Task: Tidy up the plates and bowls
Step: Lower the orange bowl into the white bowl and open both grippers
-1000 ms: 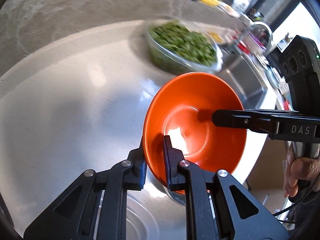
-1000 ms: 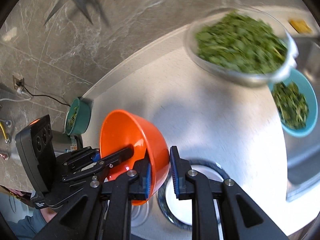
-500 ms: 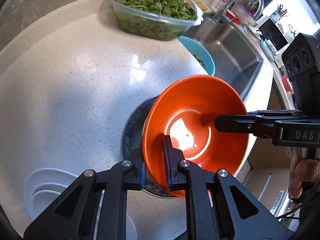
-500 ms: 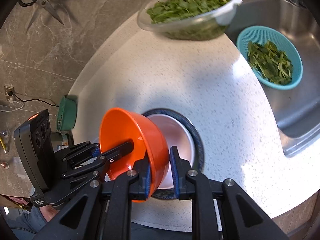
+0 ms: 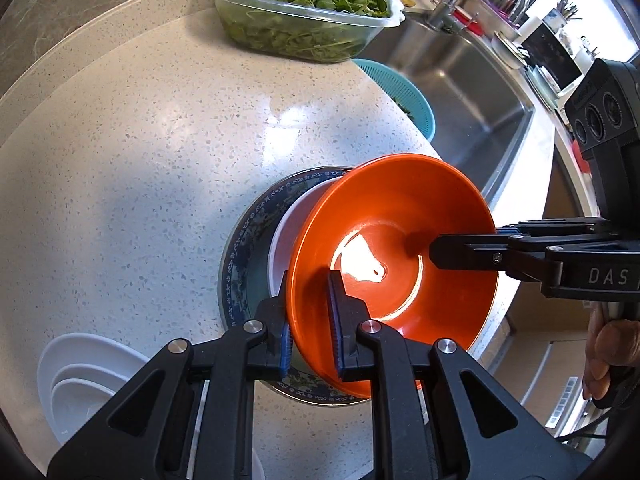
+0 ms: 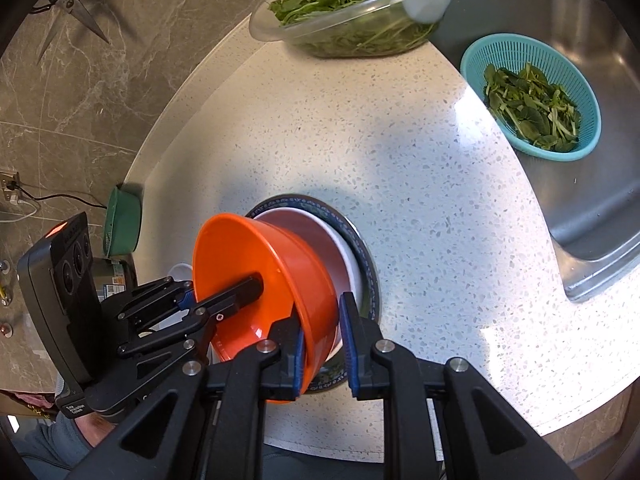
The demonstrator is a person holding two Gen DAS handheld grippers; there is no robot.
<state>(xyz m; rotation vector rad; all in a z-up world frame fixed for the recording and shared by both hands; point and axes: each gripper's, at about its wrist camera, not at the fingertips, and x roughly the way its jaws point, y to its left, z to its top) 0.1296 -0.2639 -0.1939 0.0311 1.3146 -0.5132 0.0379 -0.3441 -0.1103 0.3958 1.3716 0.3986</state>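
Orange bowl [image 5: 394, 240] held tilted above the tabletop [image 5: 140, 140], gripped on two opposite sides of its rim. Left hand-held gripper [image 5: 310, 320] clamped on the near rim: one finger outside the wall, the other inside the bowl. Right hand-held gripper [image 6: 322, 340] also clamped on the rim, one finger inside, the other outside against the wall; in the left wrist view it enters from the right [image 5: 464, 250] with its tip over the bowl's inside.

Directly beneath the orange bowl: a white bowl [image 6: 352, 268] sitting in a blue-patterned plate [image 5: 244, 240] on the tabletop. The orange bowl's base overlaps the white bowl's opening; whether they touch cannot be told.

Other items:
- stack of white dishes [image 5: 80, 380] on the tabletop, near the left gripper, apart from the patterned plate
- clear tub of leafy greens [image 5: 304, 12] at the far side of the tabletop
- teal colander [image 6: 532, 96] with some greens, in the sink [image 6: 600, 208]
- green bowl [image 6: 122, 224] at the tabletop edge by the wall
- scissors [image 6: 72, 4] hanging against the marble wall
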